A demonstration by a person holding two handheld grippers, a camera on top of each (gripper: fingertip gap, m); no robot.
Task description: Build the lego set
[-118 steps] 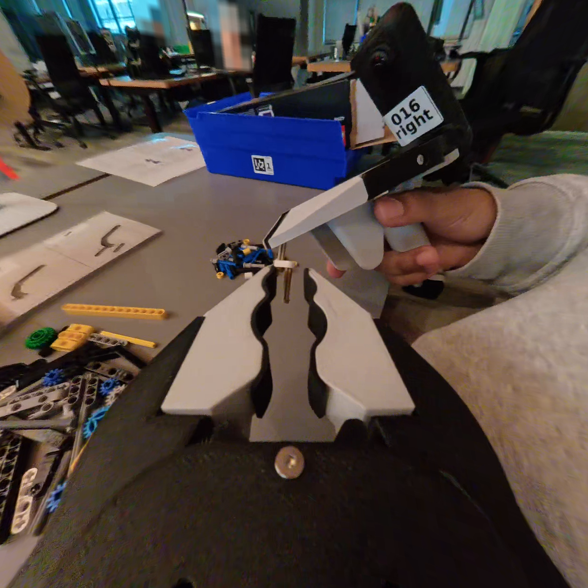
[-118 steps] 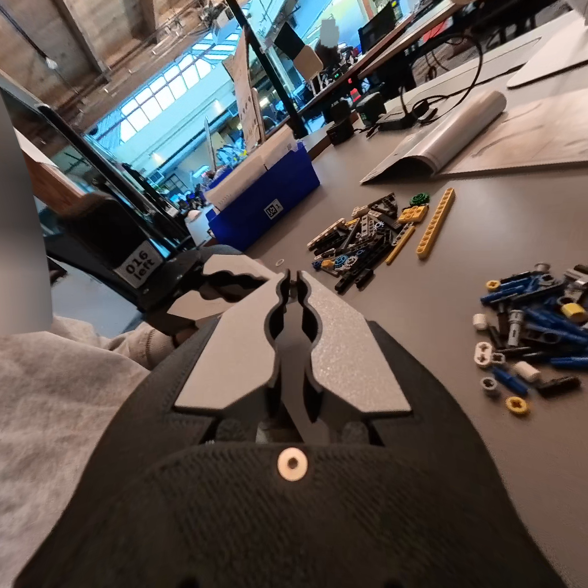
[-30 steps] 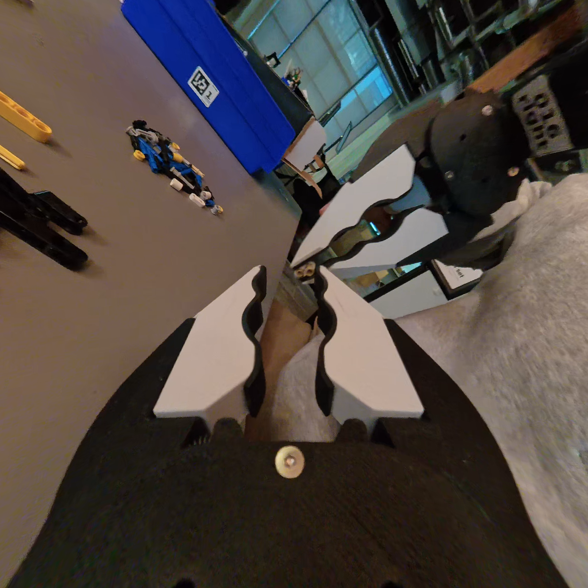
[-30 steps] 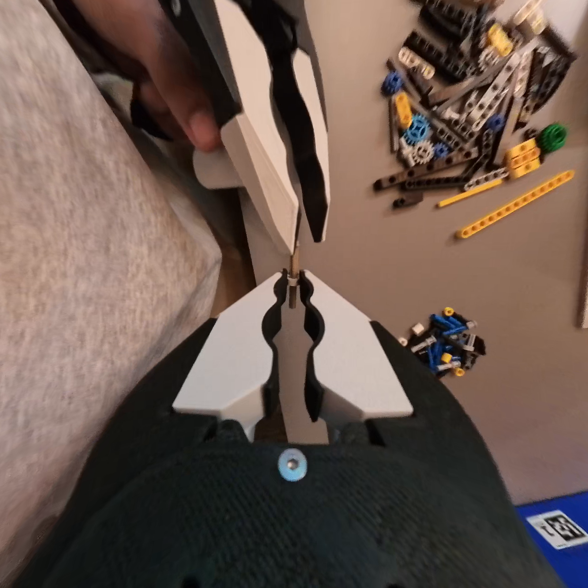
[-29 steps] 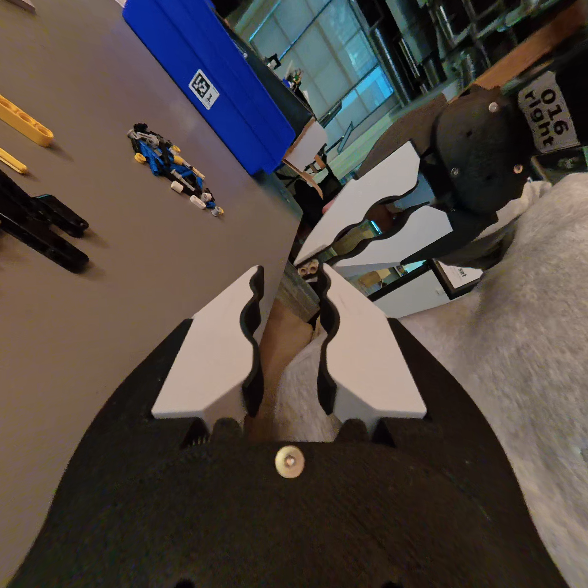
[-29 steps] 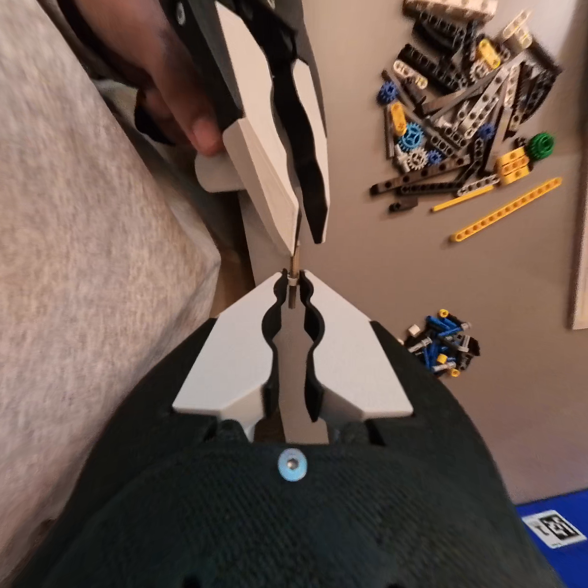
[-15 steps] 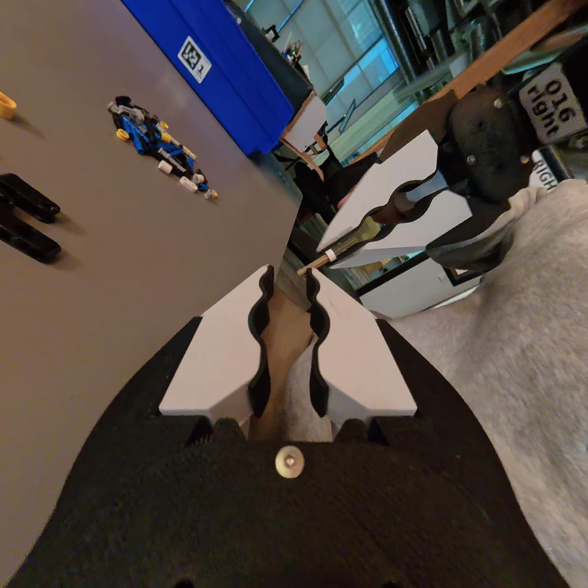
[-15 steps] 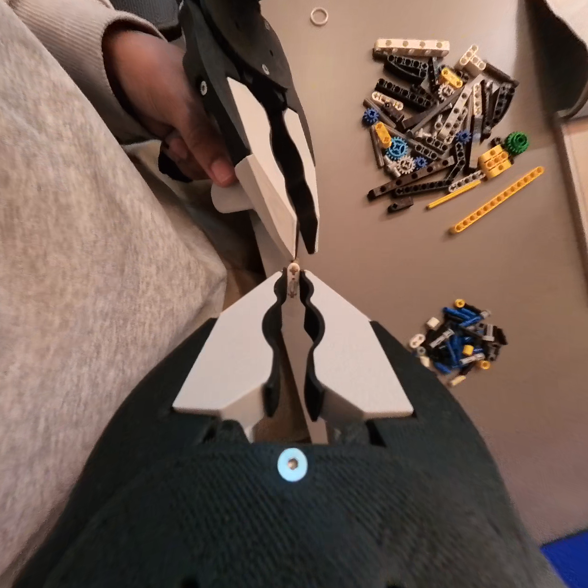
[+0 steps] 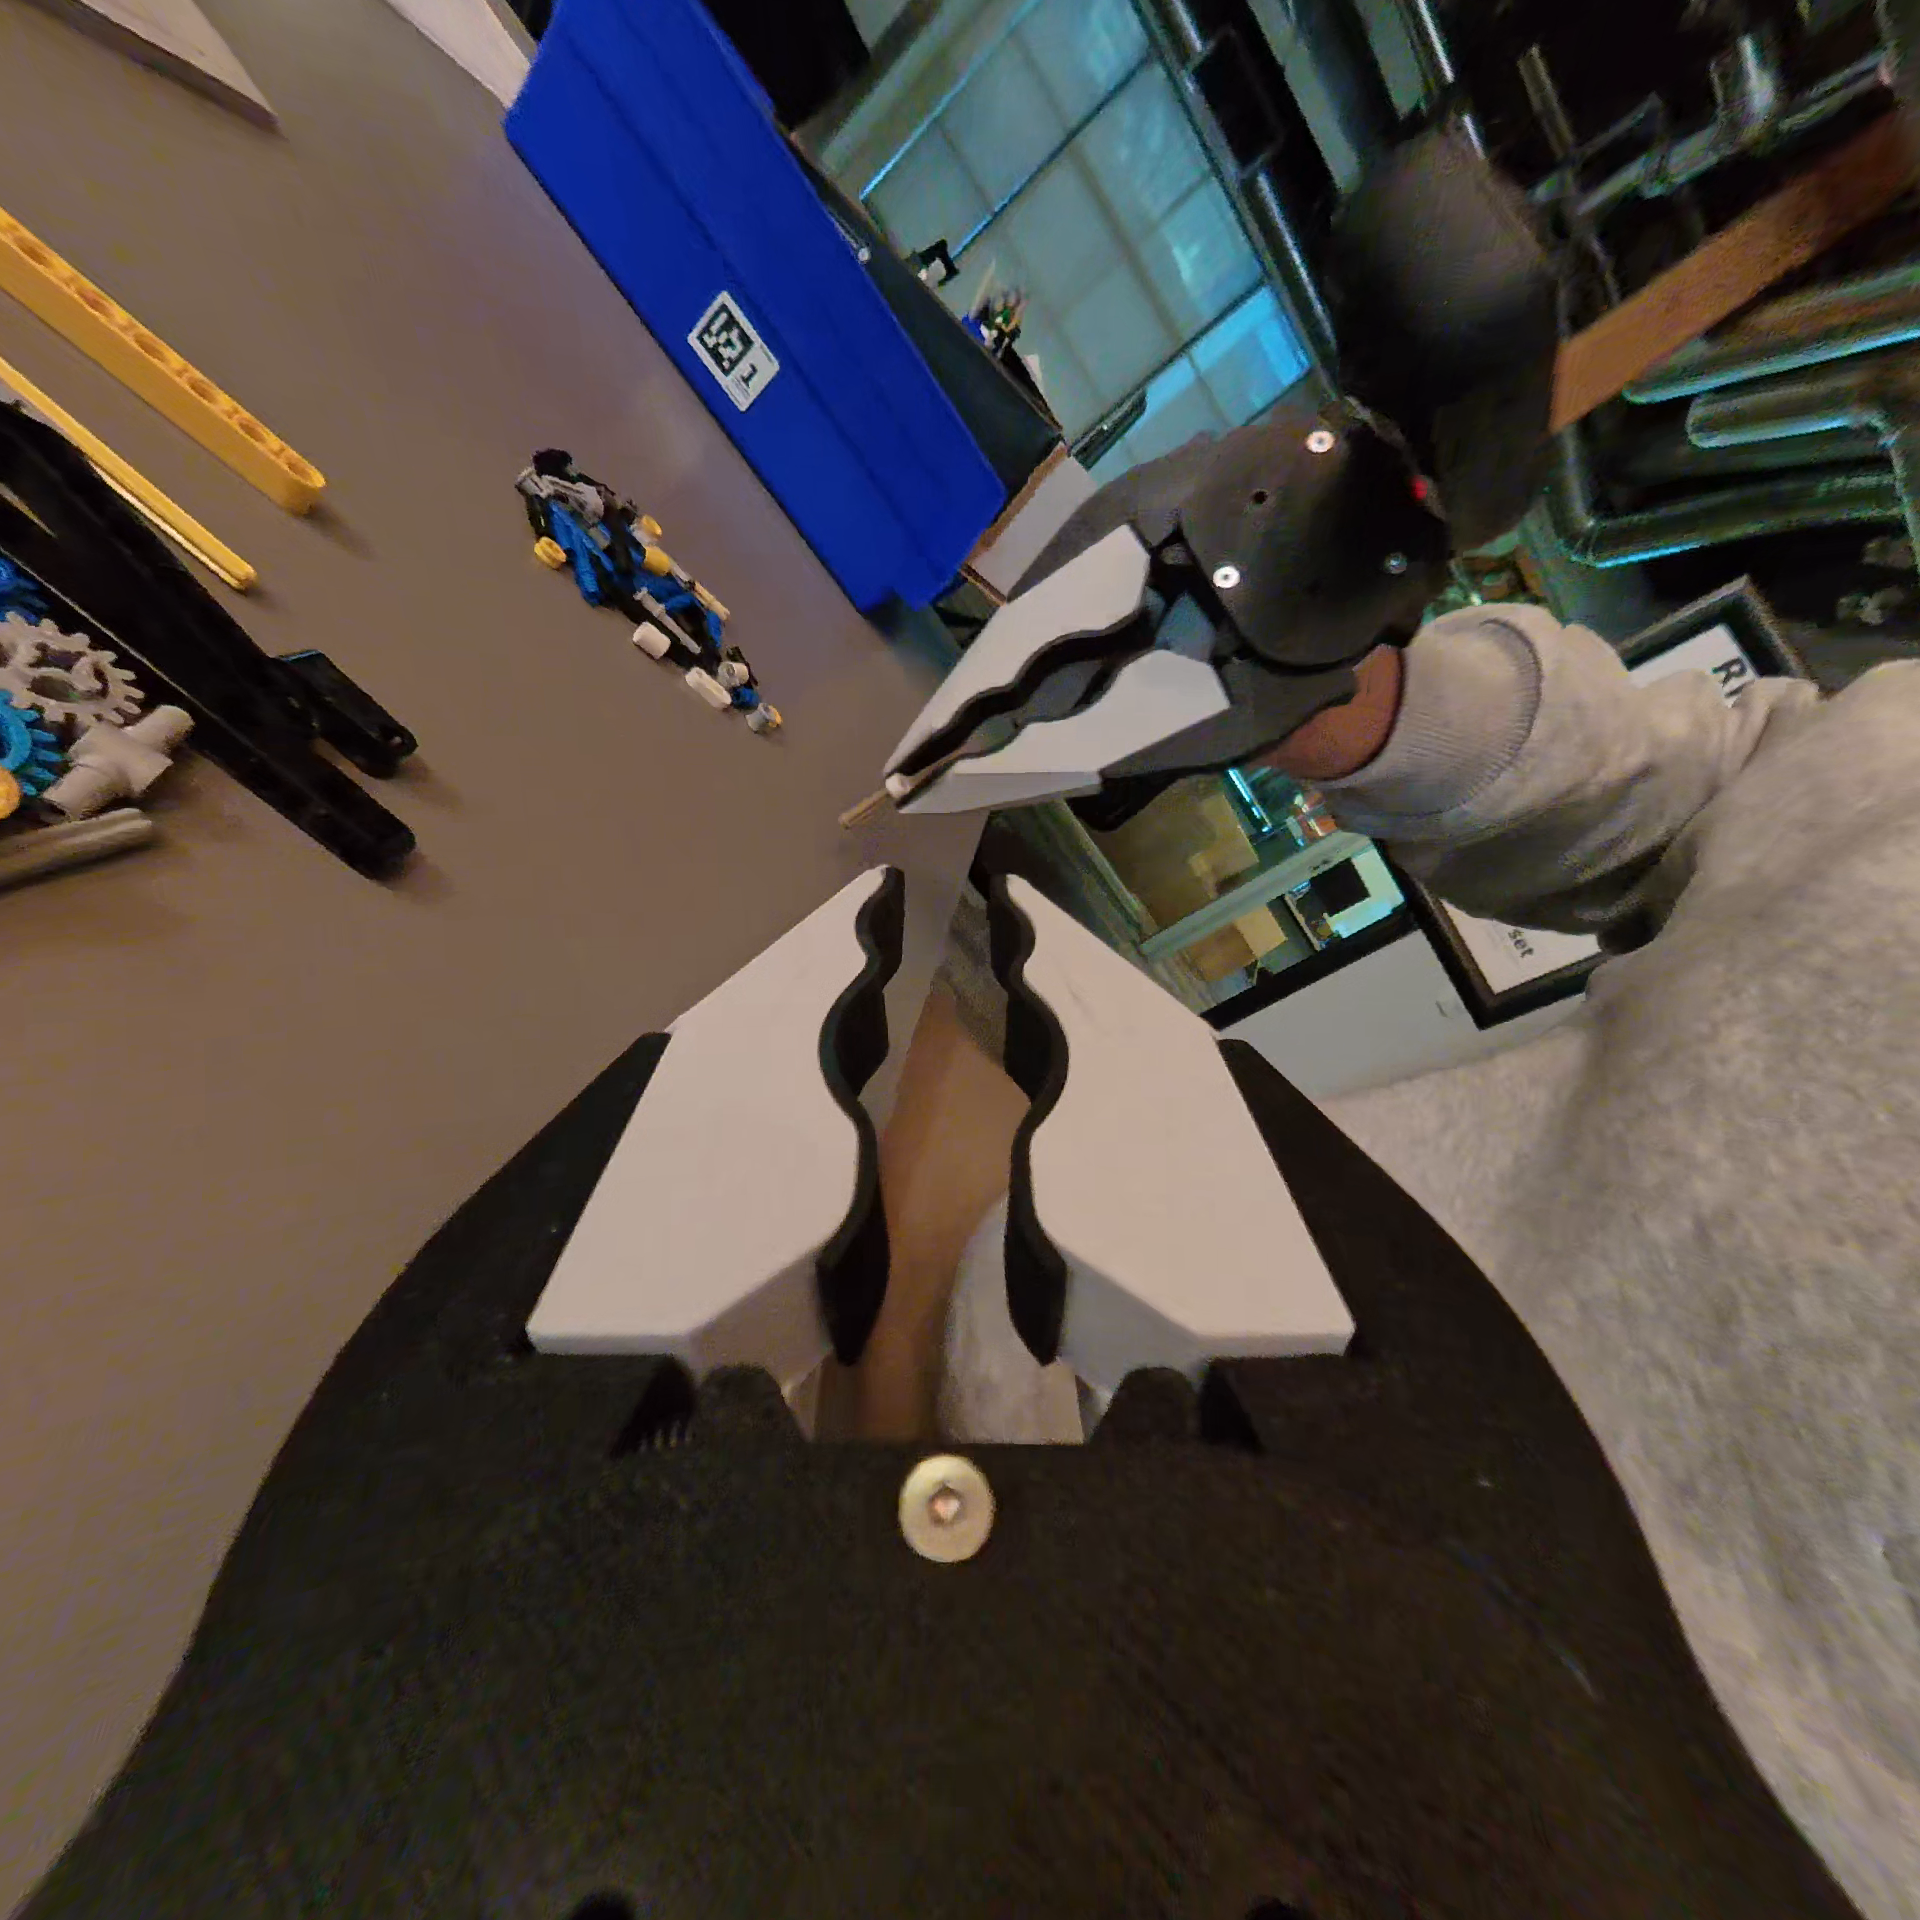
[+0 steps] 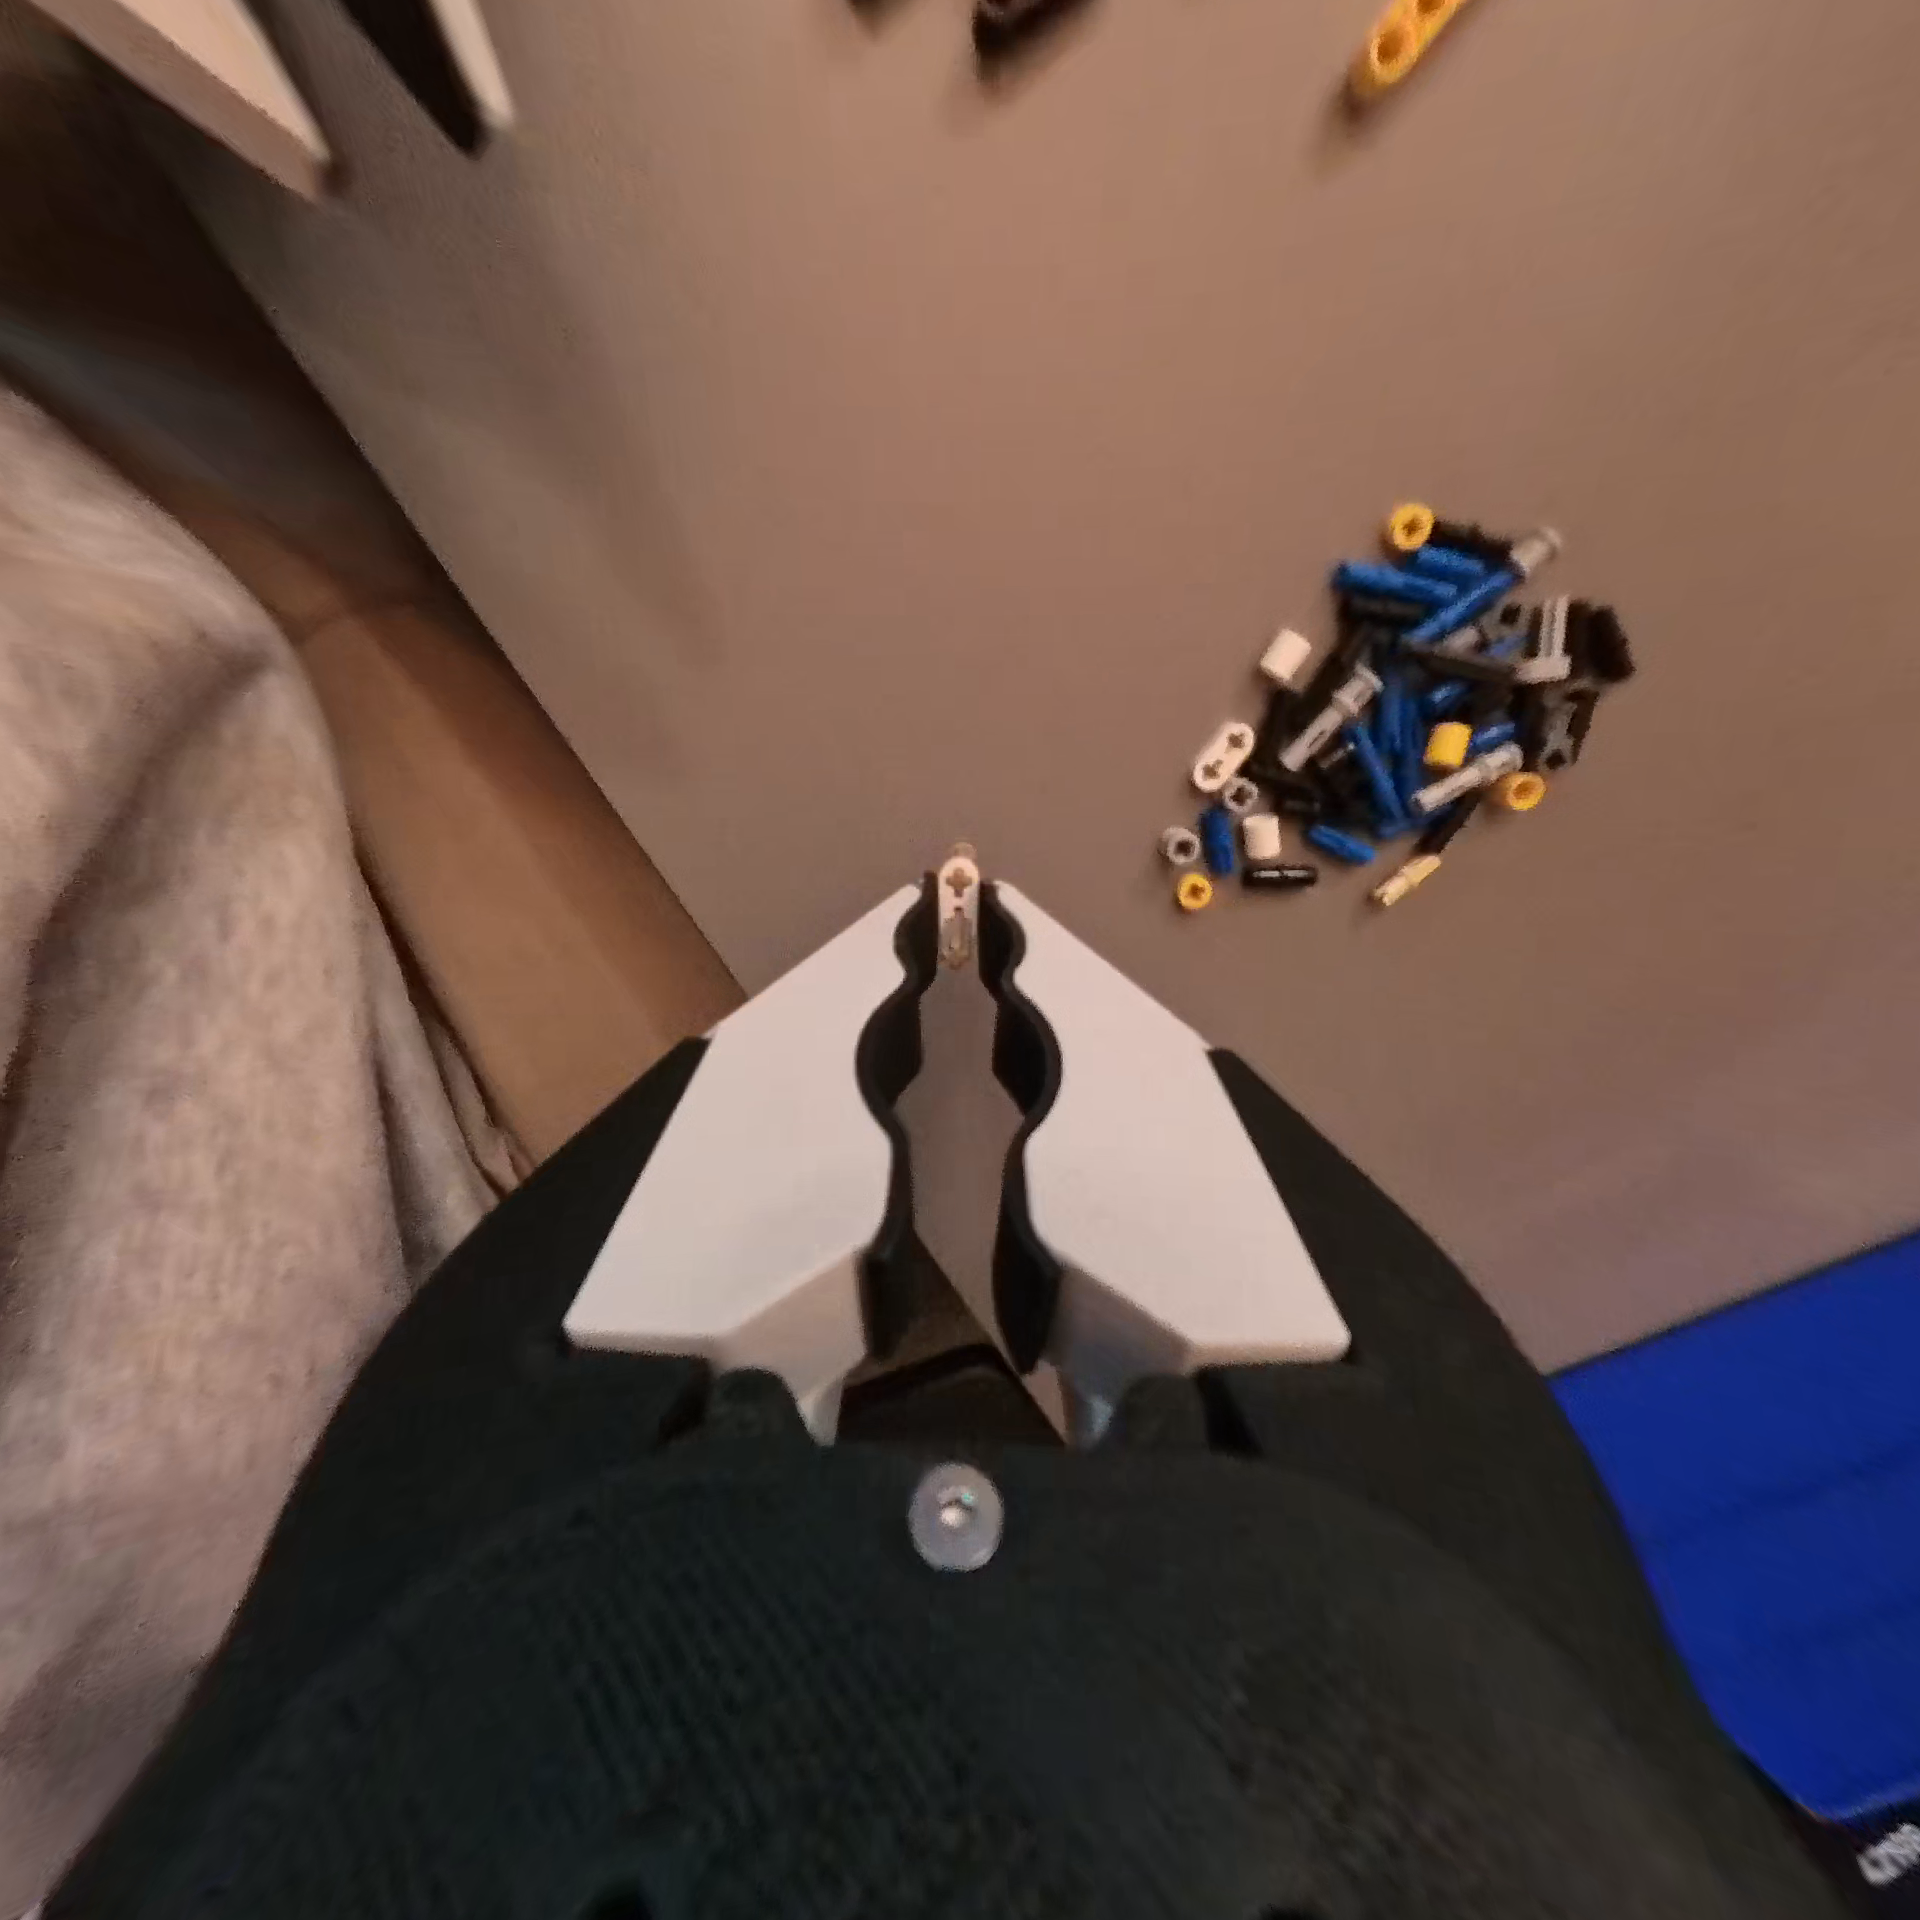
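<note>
Grey tabletop [image 9: 520,935] under me: my left gripper [image 9: 943,883] spread and empty, my right gripper [image 10: 958,885] pinching a small white connector on a tan axle [image 10: 957,914]; farther off, the blue-and-black pin pile [image 10: 1423,707], then the blue bin [image 9: 748,312].

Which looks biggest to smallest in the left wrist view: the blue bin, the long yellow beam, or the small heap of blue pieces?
1. Blue bin, clearly largest.
2. Long yellow beam, partly cut off at the picture's edge.
3. Small heap of blue pieces.

The bin lies farther off, so its true lead is likely greater.
</note>
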